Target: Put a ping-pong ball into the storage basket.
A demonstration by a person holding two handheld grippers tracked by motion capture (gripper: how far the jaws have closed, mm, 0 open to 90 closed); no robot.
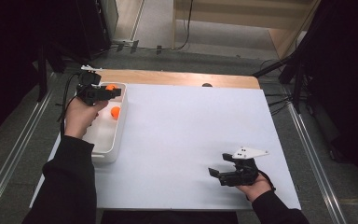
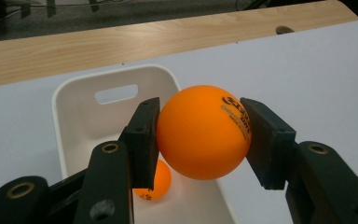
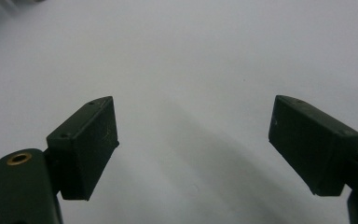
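Observation:
My left gripper (image 1: 113, 91) is shut on an orange ball (image 2: 203, 131), held above the far end of a white tray (image 2: 77, 121). That held ball (image 1: 110, 87) shows orange at the jaws in the high view. A second orange ball (image 1: 115, 112) lies inside the white tray (image 1: 107, 150), and its edge shows below the left jaw (image 2: 156, 182). My right gripper (image 1: 216, 165) hovers low over the white table (image 1: 182, 130) at the near right, open, with nothing between its black jaws (image 3: 193, 140).
A bare wooden strip (image 1: 177, 78) runs along the table's far edge, with a small dark object (image 1: 207, 85) on it. Cables and dark stands surround the table on the grey floor. The tray sits at the table's left edge.

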